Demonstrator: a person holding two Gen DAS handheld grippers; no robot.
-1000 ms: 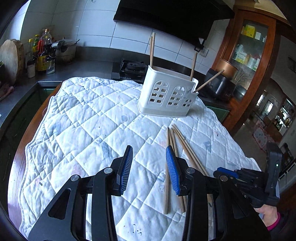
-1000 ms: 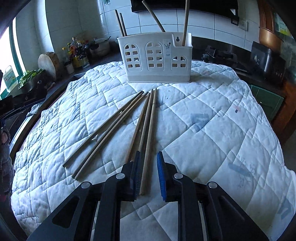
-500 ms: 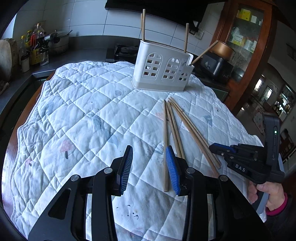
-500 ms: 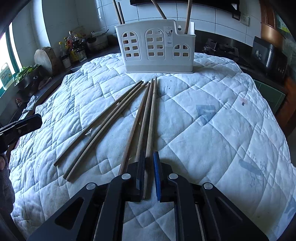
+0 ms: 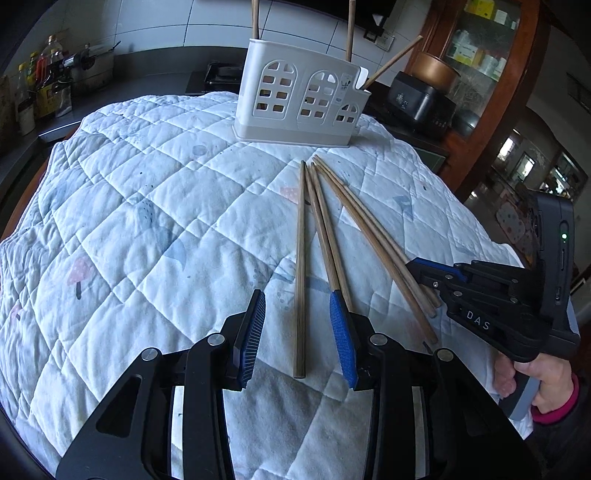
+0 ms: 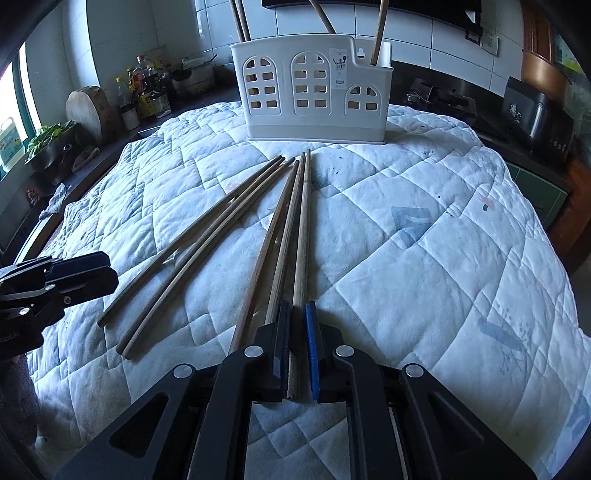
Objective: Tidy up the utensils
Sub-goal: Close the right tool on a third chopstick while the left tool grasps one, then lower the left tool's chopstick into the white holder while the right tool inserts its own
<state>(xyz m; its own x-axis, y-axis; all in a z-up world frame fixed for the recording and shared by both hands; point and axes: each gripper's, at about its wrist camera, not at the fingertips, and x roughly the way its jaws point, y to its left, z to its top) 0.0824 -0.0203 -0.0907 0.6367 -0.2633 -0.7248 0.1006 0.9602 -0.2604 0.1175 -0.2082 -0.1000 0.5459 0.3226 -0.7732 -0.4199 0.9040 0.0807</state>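
I see a white quilted cloth [image 6: 424, 236] over a table, tiled kitchen wall behind. Five wooden chopsticks [image 6: 207, 240] lie loose; a white perforated caddy [image 6: 314, 96] stands at the far edge. My right gripper [image 6: 298, 354] is clamped on the rightmost chopstick [image 6: 302, 236]. My left gripper [image 5: 299, 332] stands part open, straddling another stick untouched. Only the left view shows a cabinet.

The utensil caddy [image 6: 314, 96] stands on the quilted cloth [image 6: 424, 229]. 4 chopsticks [image 6: 380, 33] stand in the caddy. In front of the caddy, 5 loose chopsticks [image 6: 218, 236] lie on the cloth, fanning out from its base. Left of the caddy, on the counter, are bottles [image 6: 144, 88] and a round wooden board [image 6: 88, 110]. Right of the caddy sits a cooker [image 6: 535, 114].
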